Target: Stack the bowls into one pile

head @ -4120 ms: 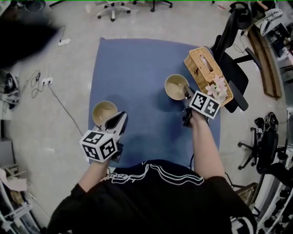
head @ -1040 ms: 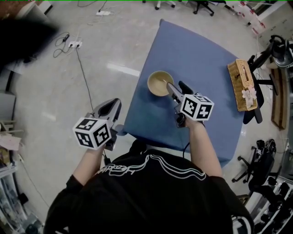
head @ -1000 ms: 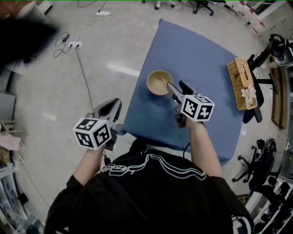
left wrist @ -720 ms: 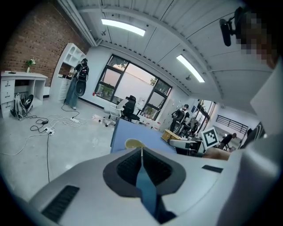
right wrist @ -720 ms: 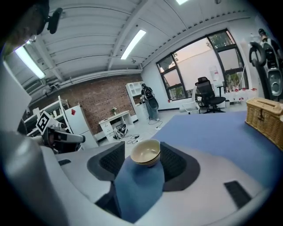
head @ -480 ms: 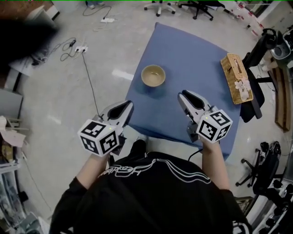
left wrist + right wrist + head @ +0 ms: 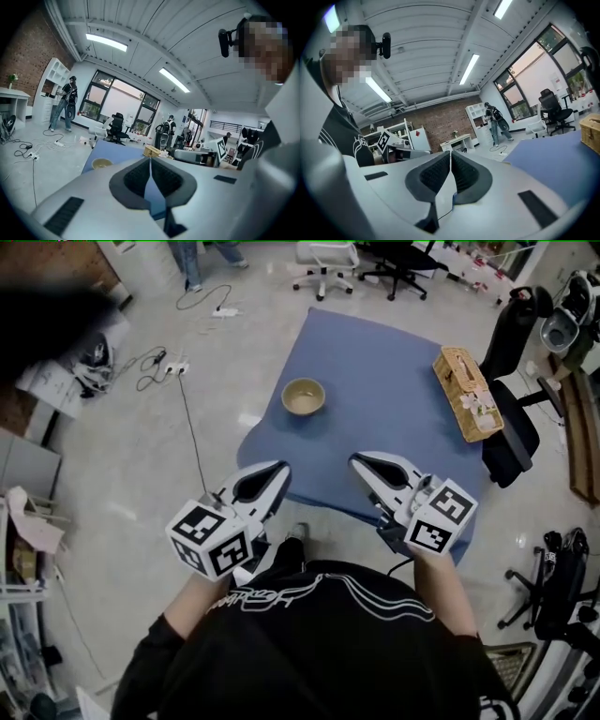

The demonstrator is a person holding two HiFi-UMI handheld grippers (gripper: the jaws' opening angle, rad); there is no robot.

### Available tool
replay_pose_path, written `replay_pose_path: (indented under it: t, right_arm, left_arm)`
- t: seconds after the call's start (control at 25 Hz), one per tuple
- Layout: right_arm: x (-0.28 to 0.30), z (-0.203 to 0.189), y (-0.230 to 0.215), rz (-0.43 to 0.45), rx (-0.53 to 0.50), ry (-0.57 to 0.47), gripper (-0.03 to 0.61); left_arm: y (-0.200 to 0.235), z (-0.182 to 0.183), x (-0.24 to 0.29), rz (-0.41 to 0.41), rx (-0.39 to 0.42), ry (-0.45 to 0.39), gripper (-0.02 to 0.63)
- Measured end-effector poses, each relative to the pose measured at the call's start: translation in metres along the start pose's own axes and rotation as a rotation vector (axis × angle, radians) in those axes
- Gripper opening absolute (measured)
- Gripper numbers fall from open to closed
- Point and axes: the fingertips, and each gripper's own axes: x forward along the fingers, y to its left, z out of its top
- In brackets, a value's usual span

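Observation:
A tan bowl (image 7: 304, 397) stands alone on the left part of the blue table (image 7: 394, 418); from above I cannot tell whether a second bowl sits nested inside it. The left gripper view shows this bowl (image 7: 101, 163) small and far off. Both grippers hang near the person's body, well short of the bowl. My left gripper (image 7: 278, 469) is shut and empty, out past the table's near left corner. My right gripper (image 7: 355, 460) is over the table's near edge. Its jaws have just been closing, they meet now, and nothing is between them (image 7: 450, 153).
A wicker basket (image 7: 466, 393) with flowers sits at the table's right edge, with a black office chair (image 7: 511, 432) beside it. Cables and a power strip (image 7: 173, 367) lie on the floor to the left. More chairs and people stand at the far end of the room.
The right gripper left the bowl's rim and drew back toward the person, its jaws closing. The left gripper also rose and drew in. The bowl stayed on the table.

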Motion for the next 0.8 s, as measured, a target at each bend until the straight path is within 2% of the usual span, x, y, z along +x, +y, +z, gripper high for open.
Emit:
replay_pose_path:
  t: [0.36, 0.8]
  right_arm:
    - [-0.047, 0.012, 0.042, 0.001, -0.037, -0.067, 0.026]
    - [-0.069, 0.019, 0.068, -0.024, -0.086, -0.081, 0.026]
  left_arm:
    - [-0.066, 0.001, -0.022, -0.034, 0.054, -0.049, 0.032]
    - [-0.096, 0.004, -0.041, -0.054, 0.095, -0.090, 0.032]
